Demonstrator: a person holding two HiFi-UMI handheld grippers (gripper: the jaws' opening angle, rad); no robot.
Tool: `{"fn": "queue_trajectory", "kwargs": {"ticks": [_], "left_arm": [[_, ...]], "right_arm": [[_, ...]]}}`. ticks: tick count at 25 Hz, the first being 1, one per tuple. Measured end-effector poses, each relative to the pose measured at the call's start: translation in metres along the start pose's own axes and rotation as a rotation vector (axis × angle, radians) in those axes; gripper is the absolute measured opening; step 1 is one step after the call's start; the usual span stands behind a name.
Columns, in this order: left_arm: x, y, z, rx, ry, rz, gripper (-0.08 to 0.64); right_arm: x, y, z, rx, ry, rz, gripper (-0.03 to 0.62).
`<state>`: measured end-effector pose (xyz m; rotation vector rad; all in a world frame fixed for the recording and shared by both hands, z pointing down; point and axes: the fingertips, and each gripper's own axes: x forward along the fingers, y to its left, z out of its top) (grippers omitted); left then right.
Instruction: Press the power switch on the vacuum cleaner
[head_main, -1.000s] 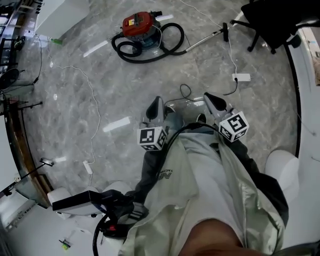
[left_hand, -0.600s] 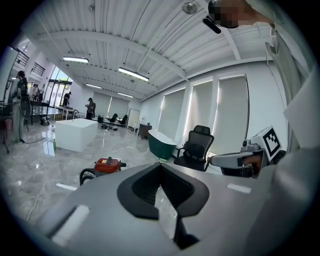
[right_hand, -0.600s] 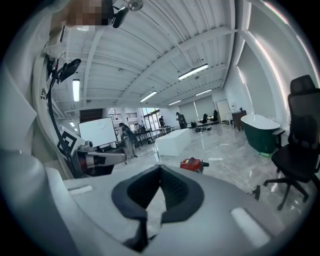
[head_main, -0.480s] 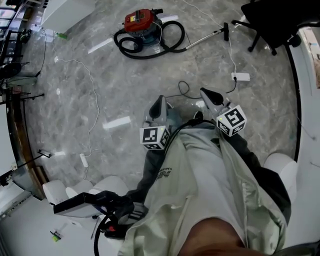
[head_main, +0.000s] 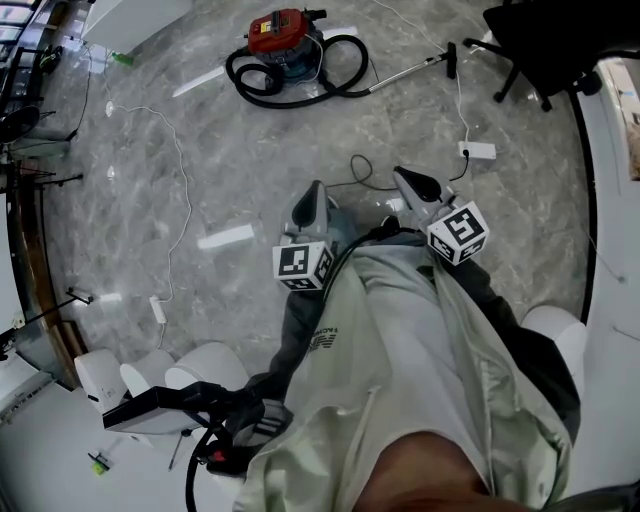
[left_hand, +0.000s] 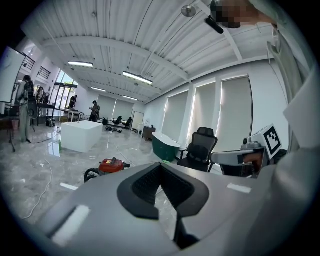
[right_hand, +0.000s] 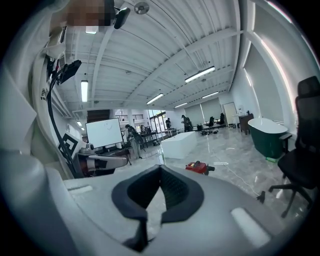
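Note:
The red vacuum cleaner (head_main: 280, 35) stands on the grey marble floor at the top of the head view. Its black hose (head_main: 335, 85) is coiled round it and a metal wand (head_main: 410, 72) reaches out to the right. It shows small and far off in the left gripper view (left_hand: 111, 165) and in the right gripper view (right_hand: 199, 167). My left gripper (head_main: 312, 205) and right gripper (head_main: 415, 185) are held close in front of the person's chest, well short of the vacuum. Both are shut with nothing between the jaws (left_hand: 160, 167) (right_hand: 160, 170).
A black office chair (head_main: 545, 45) stands at the top right, with a white power strip (head_main: 478, 150) and loose cables (head_main: 360, 170) on the floor nearer me. A thin white cable (head_main: 180, 180) runs down the left. A white block (head_main: 130, 20) stands beyond the vacuum.
The head view has shifted a little, so the floor and vacuum sit slightly higher in frame. Both grippers stay shut near the chest, the right one a bit higher.

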<state>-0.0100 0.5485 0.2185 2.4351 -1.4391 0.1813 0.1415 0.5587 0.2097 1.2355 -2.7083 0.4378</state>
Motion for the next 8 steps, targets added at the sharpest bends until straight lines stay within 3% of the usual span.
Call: {"fn": "queue_trajectory", "kwargs": {"ticks": [8], "left_arm": [[-0.0065, 0.0036, 0.0057, 0.012, -0.011, 0.003, 0.0]], "right_arm": [[-0.0002, 0.007, 0.0039, -0.005, -0.012, -0.002, 0.0]]}}
